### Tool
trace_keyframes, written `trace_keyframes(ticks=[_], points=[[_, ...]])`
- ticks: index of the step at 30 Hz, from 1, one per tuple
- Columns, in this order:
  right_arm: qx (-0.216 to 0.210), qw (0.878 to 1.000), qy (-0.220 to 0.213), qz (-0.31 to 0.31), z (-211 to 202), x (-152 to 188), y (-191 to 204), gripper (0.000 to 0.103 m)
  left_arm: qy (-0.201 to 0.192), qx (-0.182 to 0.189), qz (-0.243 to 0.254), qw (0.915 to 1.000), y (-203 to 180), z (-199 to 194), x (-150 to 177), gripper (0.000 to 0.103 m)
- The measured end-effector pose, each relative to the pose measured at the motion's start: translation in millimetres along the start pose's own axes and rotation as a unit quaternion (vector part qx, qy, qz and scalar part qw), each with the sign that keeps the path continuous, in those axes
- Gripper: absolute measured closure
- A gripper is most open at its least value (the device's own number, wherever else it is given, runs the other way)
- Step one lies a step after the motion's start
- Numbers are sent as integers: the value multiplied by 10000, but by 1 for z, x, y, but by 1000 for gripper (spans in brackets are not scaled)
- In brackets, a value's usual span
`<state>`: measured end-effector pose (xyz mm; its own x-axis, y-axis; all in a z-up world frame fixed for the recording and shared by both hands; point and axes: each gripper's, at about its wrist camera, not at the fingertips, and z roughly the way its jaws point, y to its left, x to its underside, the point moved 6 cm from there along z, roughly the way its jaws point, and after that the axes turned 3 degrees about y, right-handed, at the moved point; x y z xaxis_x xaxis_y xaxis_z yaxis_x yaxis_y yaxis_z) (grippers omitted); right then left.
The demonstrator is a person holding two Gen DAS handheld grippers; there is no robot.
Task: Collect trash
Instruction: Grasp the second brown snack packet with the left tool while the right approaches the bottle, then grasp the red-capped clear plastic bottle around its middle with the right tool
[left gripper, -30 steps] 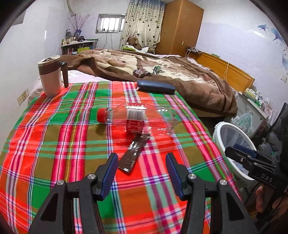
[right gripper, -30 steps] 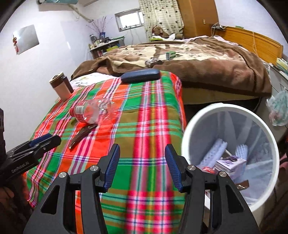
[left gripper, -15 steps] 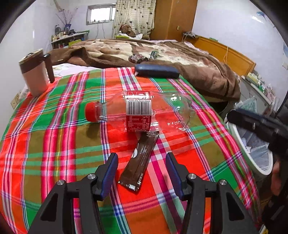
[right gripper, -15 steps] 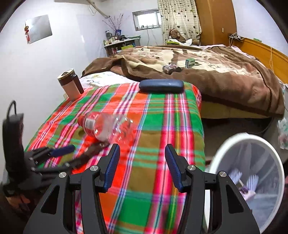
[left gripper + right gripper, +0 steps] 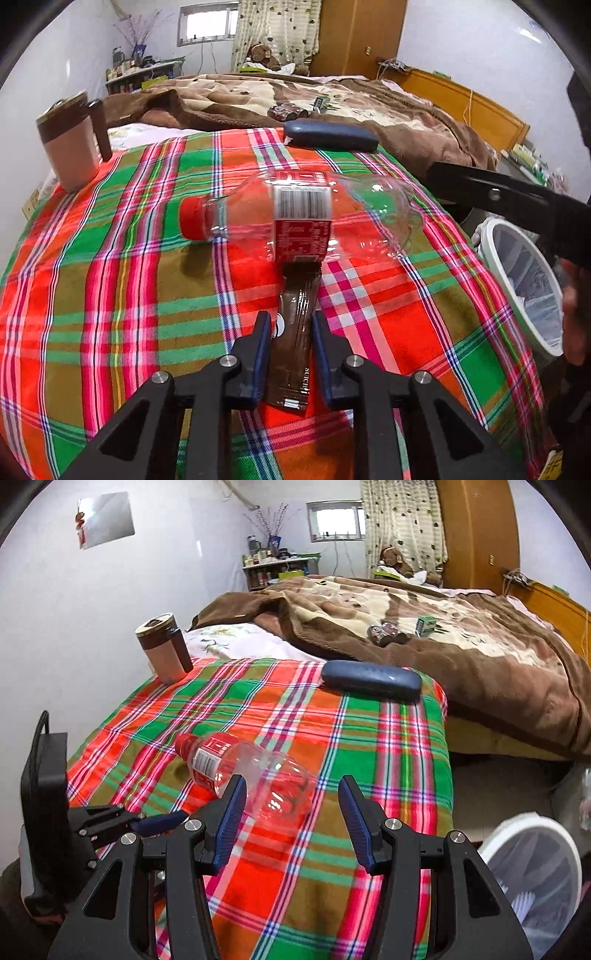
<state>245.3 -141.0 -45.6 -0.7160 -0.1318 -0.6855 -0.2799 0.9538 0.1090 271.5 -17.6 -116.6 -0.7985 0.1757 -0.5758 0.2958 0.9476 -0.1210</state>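
White round bin point(image 5: 524, 280) beside the counter point(image 5: 110, 295), lined with a clear bag, holds pale crumpled trash; clear plastic bottle point(image 5: 295, 218), red cap, lies empty on its side on the plaid cloth. Left gripper point(image 5: 288, 354): jaws just closed, pinching the flat glossy brown wrapper point(image 5: 295, 325), whose far end touches the bottle. Right gripper point(image 5: 291, 823): jaws spread, holding nothing, over the bottle's base.
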Motion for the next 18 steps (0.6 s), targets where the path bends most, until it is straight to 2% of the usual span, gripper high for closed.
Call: trace_keyframes(ticks=[5,10,14,16,18], points=[[-107,9997,102,-183,14,-8,9,50,-64,81,-333,9994,16,-12,9,80],[-349,9987,84,-371,25,-20,19,50,-153,-14,-780,9968,43,-25,19,80],[-588,9945,189,-843,36,-26,35,50,-156,-39,-1004,9948,58,-30,27,80],[-752,9904,366,-1103,44,-25,43,50,-156,-4,-1127,9935,63,-31,29,80],[-743,9873,517,-1308,51,-23,47,50,-162,32,-1193,9927,66,-31,29,80]])
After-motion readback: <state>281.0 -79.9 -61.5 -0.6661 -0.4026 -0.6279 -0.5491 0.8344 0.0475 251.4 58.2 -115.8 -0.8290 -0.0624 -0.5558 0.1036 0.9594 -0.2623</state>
